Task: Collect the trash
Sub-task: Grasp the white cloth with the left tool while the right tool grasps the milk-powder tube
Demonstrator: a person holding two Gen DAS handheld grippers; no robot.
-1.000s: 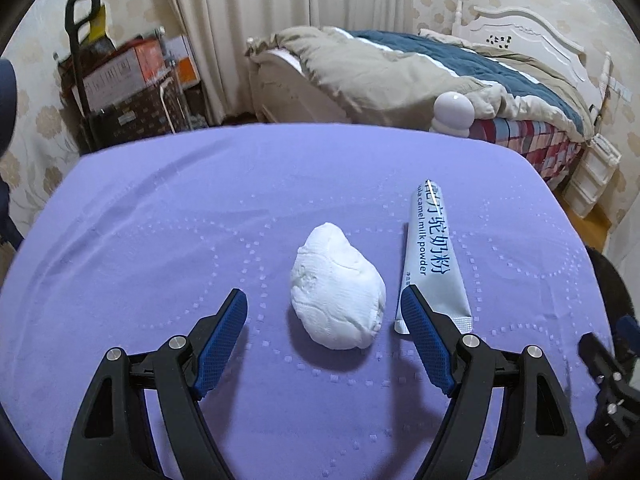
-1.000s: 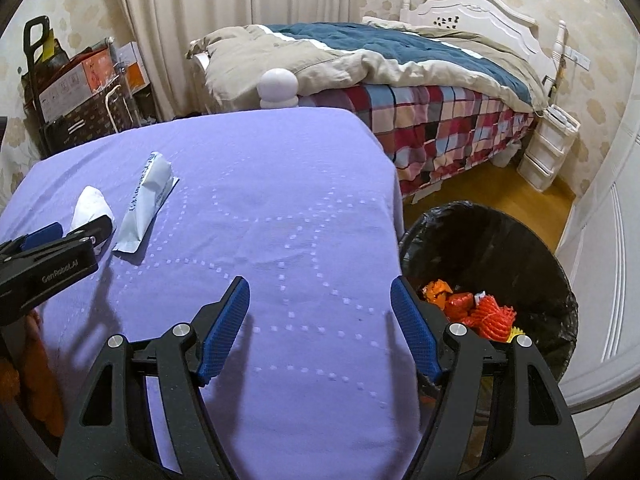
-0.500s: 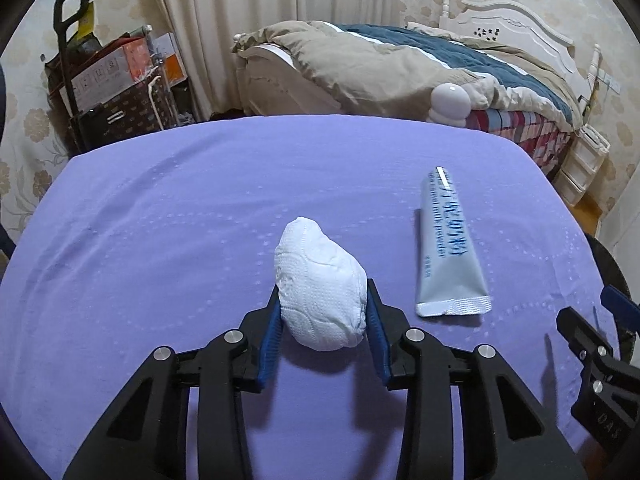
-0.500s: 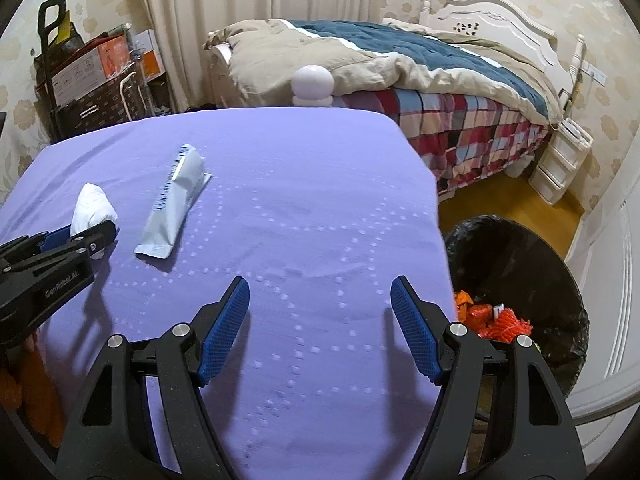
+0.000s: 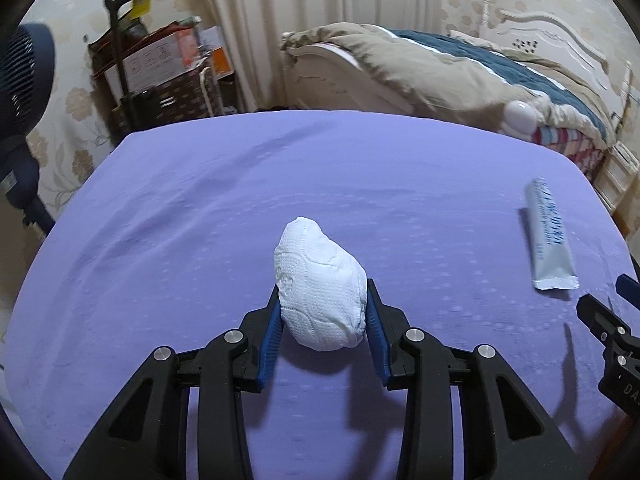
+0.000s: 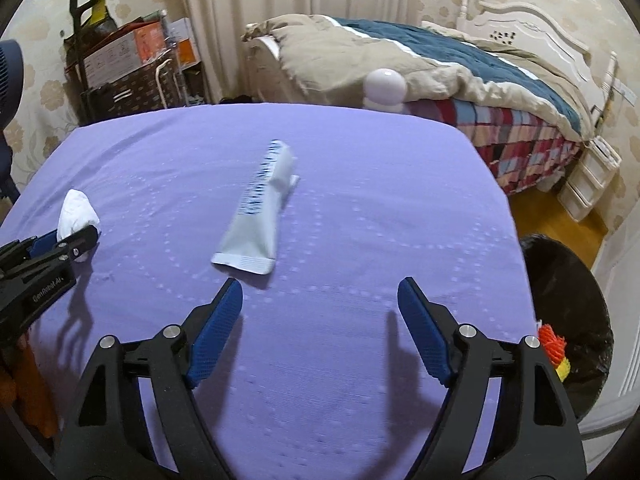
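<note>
My left gripper (image 5: 322,308) is shut on a crumpled white tissue wad (image 5: 320,284), held over the purple tablecloth (image 5: 200,220). The wad also shows at the left of the right wrist view (image 6: 76,210), between the left gripper's fingers (image 6: 60,240). A silver sachet with blue print (image 6: 260,216) lies flat on the cloth, just ahead of my right gripper (image 6: 320,320), which is open and empty. The sachet also shows at the far right of the left wrist view (image 5: 550,236).
A black-lined trash bin (image 6: 568,320) with orange scraps stands on the floor right of the table. A bed (image 6: 440,60) lies behind, a white round lamp (image 6: 386,90) at the table's far edge. Boxes and a trolley (image 5: 160,68) stand at the back left.
My left gripper closed on the tissue wad and now holds it. My right gripper swung left from the bin side toward the sachet, still open.
</note>
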